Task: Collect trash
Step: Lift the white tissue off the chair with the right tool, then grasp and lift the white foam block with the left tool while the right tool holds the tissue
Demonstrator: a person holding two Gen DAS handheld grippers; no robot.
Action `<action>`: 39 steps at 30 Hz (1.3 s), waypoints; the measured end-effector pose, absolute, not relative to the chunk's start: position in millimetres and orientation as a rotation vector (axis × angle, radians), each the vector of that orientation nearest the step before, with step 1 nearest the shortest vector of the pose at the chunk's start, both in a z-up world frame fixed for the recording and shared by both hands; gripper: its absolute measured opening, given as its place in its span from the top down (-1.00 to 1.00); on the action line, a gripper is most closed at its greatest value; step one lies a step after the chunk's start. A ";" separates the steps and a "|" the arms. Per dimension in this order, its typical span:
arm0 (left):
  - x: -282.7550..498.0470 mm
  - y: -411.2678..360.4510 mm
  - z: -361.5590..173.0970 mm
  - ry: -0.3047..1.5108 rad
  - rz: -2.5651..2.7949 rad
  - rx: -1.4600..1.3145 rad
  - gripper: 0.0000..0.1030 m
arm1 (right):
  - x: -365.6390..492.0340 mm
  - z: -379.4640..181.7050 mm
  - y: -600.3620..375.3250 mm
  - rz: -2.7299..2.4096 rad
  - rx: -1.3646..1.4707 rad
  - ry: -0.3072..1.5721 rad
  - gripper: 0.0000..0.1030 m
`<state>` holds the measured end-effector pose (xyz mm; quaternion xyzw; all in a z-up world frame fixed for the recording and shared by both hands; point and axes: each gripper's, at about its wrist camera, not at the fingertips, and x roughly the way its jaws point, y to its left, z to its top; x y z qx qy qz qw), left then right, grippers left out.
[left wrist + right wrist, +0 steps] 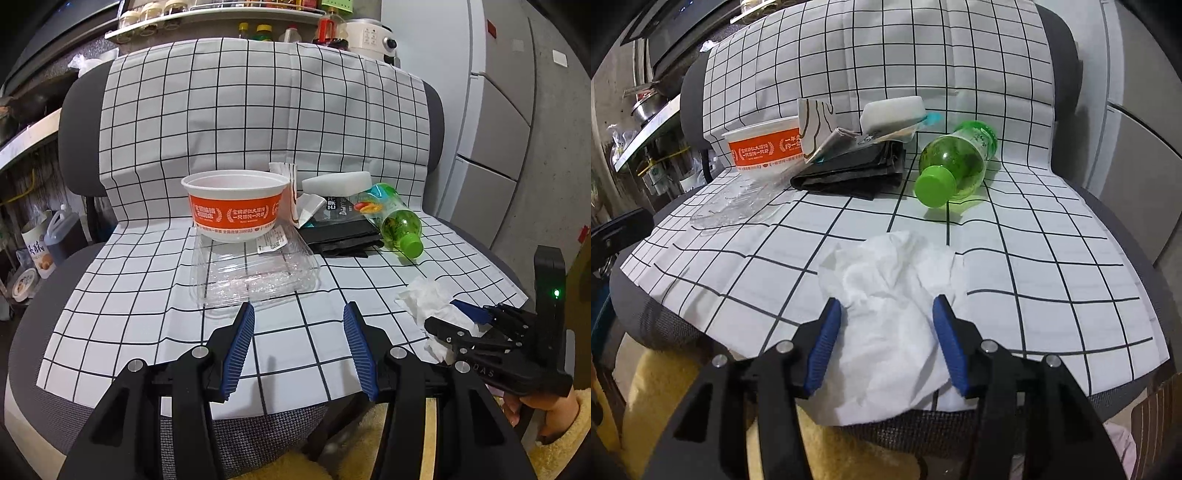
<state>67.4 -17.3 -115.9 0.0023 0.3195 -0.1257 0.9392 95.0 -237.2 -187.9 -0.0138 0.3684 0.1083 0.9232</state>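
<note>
A crumpled white tissue lies at the front of the checked cloth on a chair seat. My right gripper is open, its jaws on either side of the tissue, not closed on it; it also shows in the left wrist view with the tissue. My left gripper is open and empty above the cloth, just in front of a clear plastic lid. Behind stand an orange-and-white paper bowl, a green bottle on its side, a black folded bag and a white sponge.
The chair backrest rises behind the trash. A torn paper wrapper leans between the bowl and the sponge. Kitchen shelves with jars stand behind, a grey cabinet at the right, and containers on the floor at the left.
</note>
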 end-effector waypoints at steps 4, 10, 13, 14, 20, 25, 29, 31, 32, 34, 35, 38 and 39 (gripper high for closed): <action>66.7 -21.1 -118.1 0.657 -0.259 0.021 -0.01 | 88.7 -189.0 -230.7 0.264 -0.029 0.727 0.58; 68.8 -21.7 -117.4 0.667 -0.246 0.026 -0.01 | 79.9 -168.9 -225.2 0.295 -0.013 0.674 0.89; 75.4 -26.4 -110.6 0.657 -0.252 0.031 -0.01 | 71.1 -136.7 -239.2 0.275 0.024 0.585 0.89; 78.8 -29.9 -107.0 0.649 -0.257 0.034 -0.01 | 69.6 -129.0 -244.5 0.264 0.031 0.564 0.89; 118.3 -68.0 -89.7 0.614 -0.299 0.055 -0.01 | 68.2 -93.2 -282.8 0.158 0.064 0.470 0.89; 178.9 -102.1 -84.5 0.647 -0.340 0.008 -0.01 | 77.1 -92.1 -308.8 0.131 0.102 0.455 0.89; 219.8 -121.7 -89.4 0.690 -0.332 -0.011 0.00 | 86.2 -95.5 -322.7 0.128 0.132 0.456 0.89; 240.8 -130.0 -94.8 0.717 -0.323 -0.015 0.00 | 92.2 -97.6 -329.2 0.128 0.145 0.456 0.89; 248.9 -132.8 -97.4 0.726 -0.315 -0.013 0.00 | 94.5 -98.9 -330.7 0.129 0.149 0.459 0.89; 264.4 -137.6 -102.5 0.739 -0.298 -0.008 0.00 | 99.4 -101.0 -334.1 0.132 0.157 0.462 0.89; 271.8 -138.7 -104.9 0.746 -0.291 -0.009 0.00 | 101.5 -102.3 -335.8 0.134 0.159 0.464 0.89; 290.8 -141.4 -113.2 0.772 -0.276 -0.013 0.00 | 106.3 -106.2 -340.1 0.136 0.164 0.472 0.89; 294.1 -141.7 -115.5 0.777 -0.276 -0.013 0.00 | 106.6 -107.0 -340.3 0.136 0.165 0.474 0.89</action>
